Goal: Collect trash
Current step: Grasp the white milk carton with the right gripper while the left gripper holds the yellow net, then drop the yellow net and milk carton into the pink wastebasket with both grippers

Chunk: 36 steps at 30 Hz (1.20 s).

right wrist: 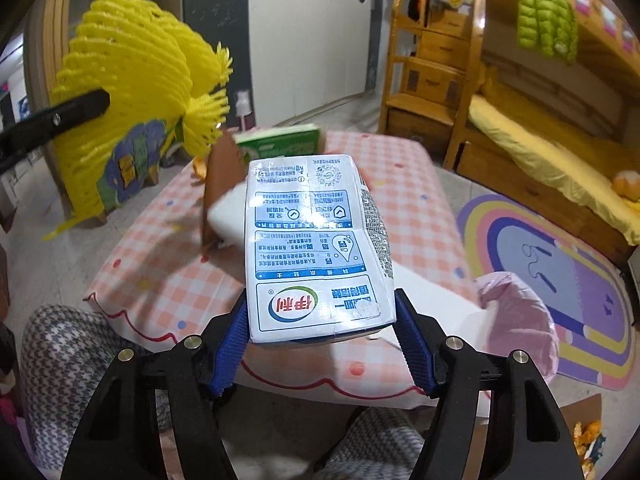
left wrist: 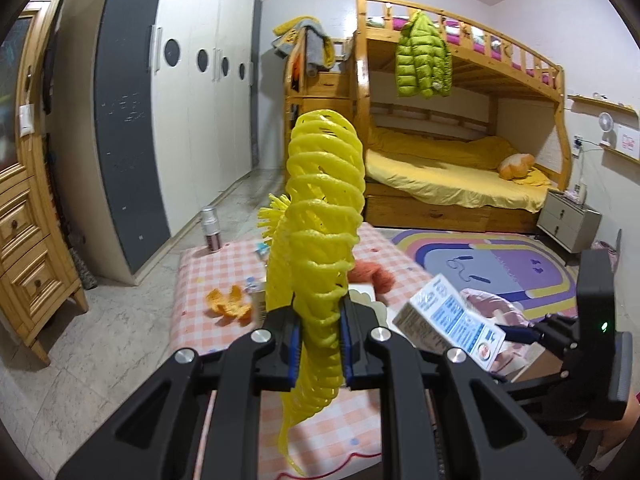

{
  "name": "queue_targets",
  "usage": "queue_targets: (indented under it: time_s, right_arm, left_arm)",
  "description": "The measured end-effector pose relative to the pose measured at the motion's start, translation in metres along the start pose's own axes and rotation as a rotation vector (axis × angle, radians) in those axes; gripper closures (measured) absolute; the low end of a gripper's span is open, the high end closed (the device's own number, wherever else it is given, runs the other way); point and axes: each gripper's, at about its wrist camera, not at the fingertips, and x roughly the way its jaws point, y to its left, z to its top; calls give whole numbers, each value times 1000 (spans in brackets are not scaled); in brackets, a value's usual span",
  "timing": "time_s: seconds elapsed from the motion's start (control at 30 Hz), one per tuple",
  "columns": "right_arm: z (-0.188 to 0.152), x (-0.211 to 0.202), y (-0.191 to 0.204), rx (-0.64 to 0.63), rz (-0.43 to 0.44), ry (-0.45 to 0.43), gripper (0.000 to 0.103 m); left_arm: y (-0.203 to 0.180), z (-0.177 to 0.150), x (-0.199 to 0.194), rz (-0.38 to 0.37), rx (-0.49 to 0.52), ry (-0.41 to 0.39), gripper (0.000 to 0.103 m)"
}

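Observation:
My left gripper [left wrist: 320,336] is shut on a yellow foam fruit net [left wrist: 320,208] and holds it upright above the pink checked table [left wrist: 208,276]. The net also shows at upper left in the right wrist view [right wrist: 124,92]. My right gripper [right wrist: 320,336] is shut on a white and blue milk carton [right wrist: 316,248], held above the table's near edge. The carton and right gripper show at right in the left wrist view [left wrist: 452,320]. Orange peel [left wrist: 230,302] lies on the table.
A can [left wrist: 211,229] stands at the table's far left corner. A green box [right wrist: 280,142] and a brown box flap [right wrist: 220,184] sit on the table. A pink trash bag [right wrist: 516,320] is open at the table's right. A rainbow rug [right wrist: 560,264] and bunk bed [left wrist: 460,176] lie beyond.

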Motion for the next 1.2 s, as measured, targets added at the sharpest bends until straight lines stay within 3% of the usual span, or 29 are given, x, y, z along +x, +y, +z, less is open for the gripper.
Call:
queue_targets:
  time_s: [0.6, 0.93, 1.2]
  right_arm:
    - [-15, -46, -120, 226, -226, -96, 35]
    - [-38, -33, -189, 351, -372, -65, 35]
    - [-74, -2, -255, 477, -459, 11, 35]
  left_arm:
    - [-125, 3, 67, -268, 137, 17, 90]
    - [-197, 5, 130, -403, 196, 77, 90]
    - [-250, 0, 186, -457, 243, 155, 89]
